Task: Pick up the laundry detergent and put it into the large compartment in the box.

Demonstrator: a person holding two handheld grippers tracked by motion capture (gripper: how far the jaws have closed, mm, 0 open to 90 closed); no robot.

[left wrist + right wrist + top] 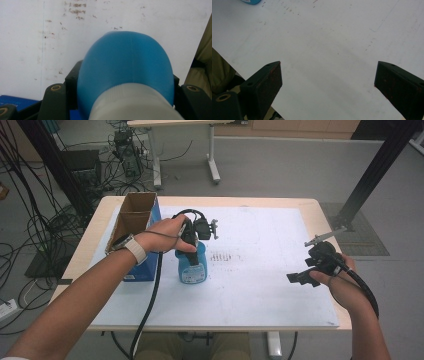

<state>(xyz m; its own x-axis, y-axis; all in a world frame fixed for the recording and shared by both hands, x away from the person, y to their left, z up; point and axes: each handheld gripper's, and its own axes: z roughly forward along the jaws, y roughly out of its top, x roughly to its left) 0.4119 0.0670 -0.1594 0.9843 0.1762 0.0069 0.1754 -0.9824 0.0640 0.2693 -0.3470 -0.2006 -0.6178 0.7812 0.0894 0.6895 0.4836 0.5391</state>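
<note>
Blue bottle (pixel 191 265) stands upright near the desk's (pixel 300 205) left edge, beside a cardboard box (pixel 134 227); from above, my left tongs (pixel 192 237) grip its top. Left gripper view: jaws closed on the bottle's shoulder (pixel 126 70). Right gripper view: my right tongs (pixel 327 85) gape wide, empty, near the desk's right edge.

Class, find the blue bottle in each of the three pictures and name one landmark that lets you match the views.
High view: the blue bottle stands left of centre on the white sheet, beside the cardboard box, under the left gripper.
Left gripper view: it sits bottom centre, blue shoulder between the jaws.
Right gripper view: a blue sliver at the top edge, left.
Shared landmark: the speckled white sheet.
</note>
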